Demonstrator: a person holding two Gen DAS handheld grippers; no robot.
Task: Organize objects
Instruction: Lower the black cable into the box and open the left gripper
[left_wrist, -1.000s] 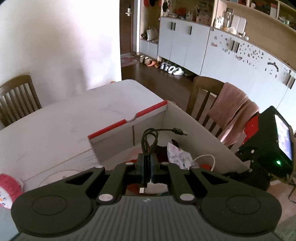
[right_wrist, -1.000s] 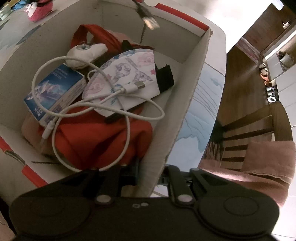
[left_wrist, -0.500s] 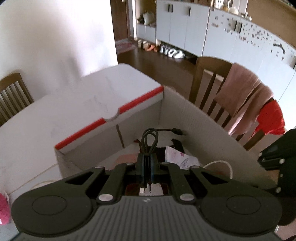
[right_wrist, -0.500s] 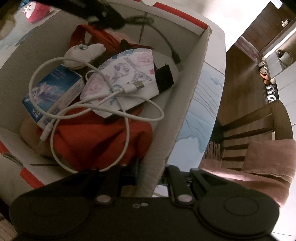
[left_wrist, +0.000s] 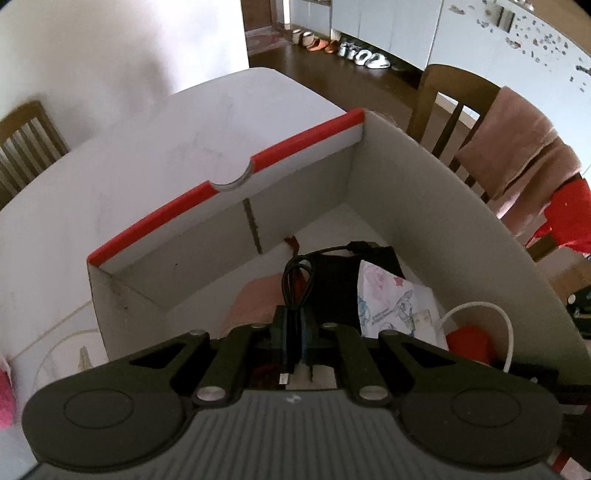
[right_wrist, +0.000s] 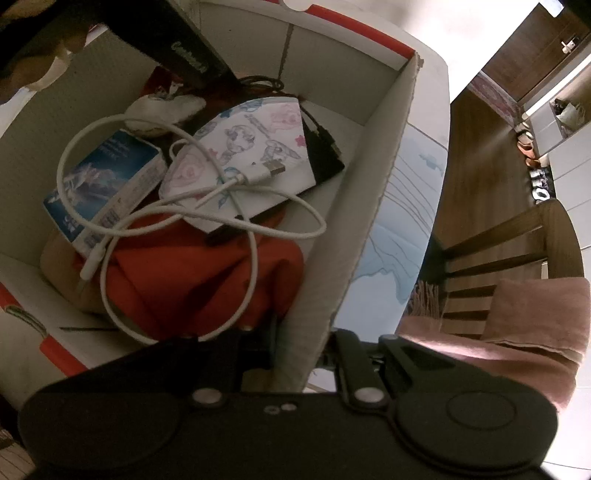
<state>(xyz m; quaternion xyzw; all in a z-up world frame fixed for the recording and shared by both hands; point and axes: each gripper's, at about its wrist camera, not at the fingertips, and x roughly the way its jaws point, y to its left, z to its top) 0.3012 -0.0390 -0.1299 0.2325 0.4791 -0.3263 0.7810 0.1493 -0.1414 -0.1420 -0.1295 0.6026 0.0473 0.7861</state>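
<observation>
Inside the red-trimmed white cardboard box (left_wrist: 424, 177), the left gripper (left_wrist: 293, 332) is clenched on a bundled black USB cable (left_wrist: 295, 291), whose loop sticks up at twelve o'clock from the fingertips while a small metal plug hangs just below them. In the left wrist view this box fills the centre, its far wall with a half-round notch in the red edge at eleven o'clock, and it sits on a white table (left_wrist: 147, 147).

From the right wrist view the box's contents are plain. A red cloth (right_wrist: 207, 277) lies at the bottom toward six o'clock. On it rest a blue-and-white printed carton (right_wrist: 107, 184) at nine o'clock and a white face mask with pink and blue cartoon print (right_wrist: 255, 133) in the middle, which lies over a flat black item (right_wrist: 325, 155) toward two o'clock. A white charging cable (right_wrist: 177, 221) loops loosely across the carton, mask and cloth, its USB plug resting on the mask. A small white plush-like object (right_wrist: 166, 107) lies at eleven o'clock, partly under the dark body of the other gripper.

The right gripper (right_wrist: 303, 350) straddles the box's near side wall, one finger inside and one outside, grasping the cardboard. Beyond, at three o'clock, a wooden chair (right_wrist: 517, 251) carries a pink towel (right_wrist: 535, 314).
</observation>
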